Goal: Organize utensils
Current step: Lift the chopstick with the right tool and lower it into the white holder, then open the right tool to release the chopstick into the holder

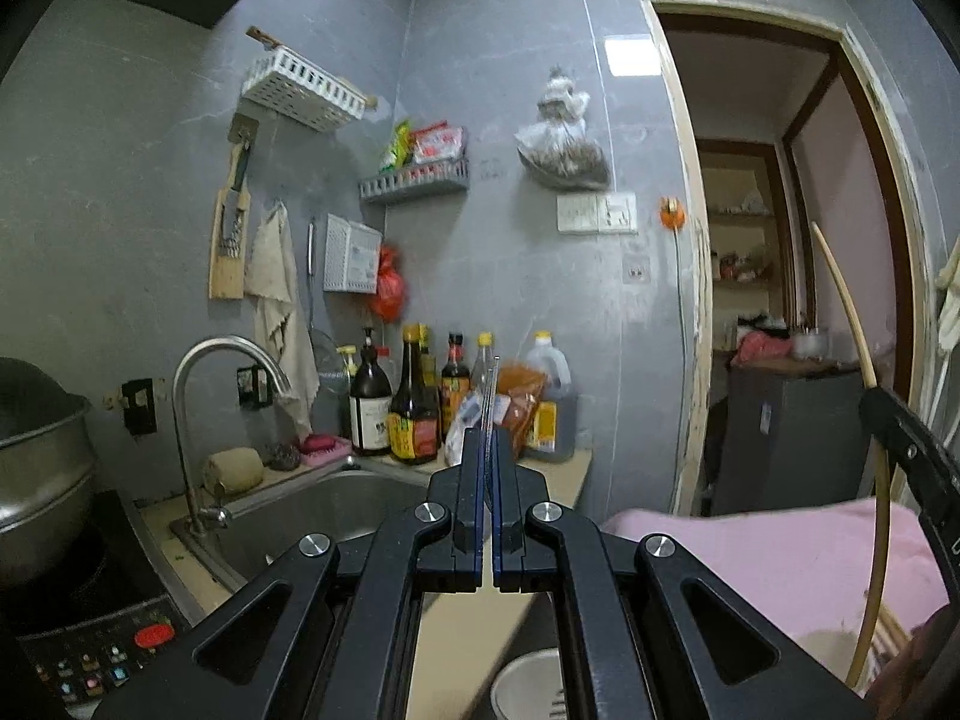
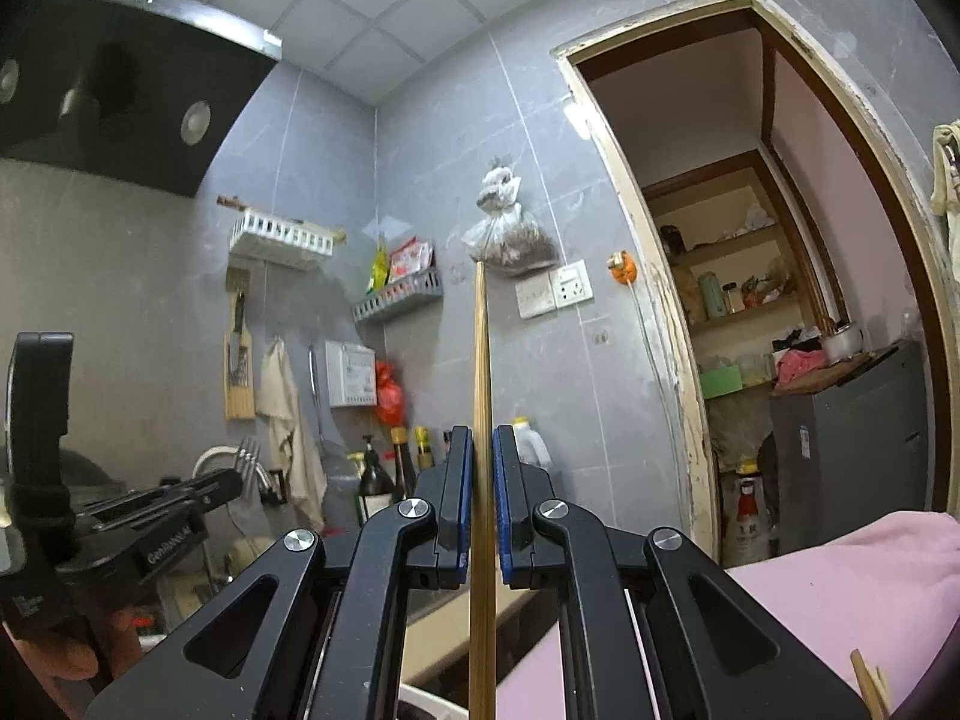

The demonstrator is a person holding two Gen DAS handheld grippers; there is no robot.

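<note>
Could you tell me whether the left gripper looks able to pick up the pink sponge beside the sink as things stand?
Probably not yet. The left gripper is shut on a fork, so its jaws are taken. The way itself looks free: only the open sink lies between it and the pink sponge.

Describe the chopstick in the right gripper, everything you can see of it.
The chopstick is a long, slim, straight stick, golden-tan, wood or bamboo by its look. It stands clamped between the blue pads of the right gripper, which is shut on it. Its upper end rises well past the fingertips toward the wall; its lower end runs out of the bottom of the picture. In the left wrist view it looks curved, likely from the lens.
</note>
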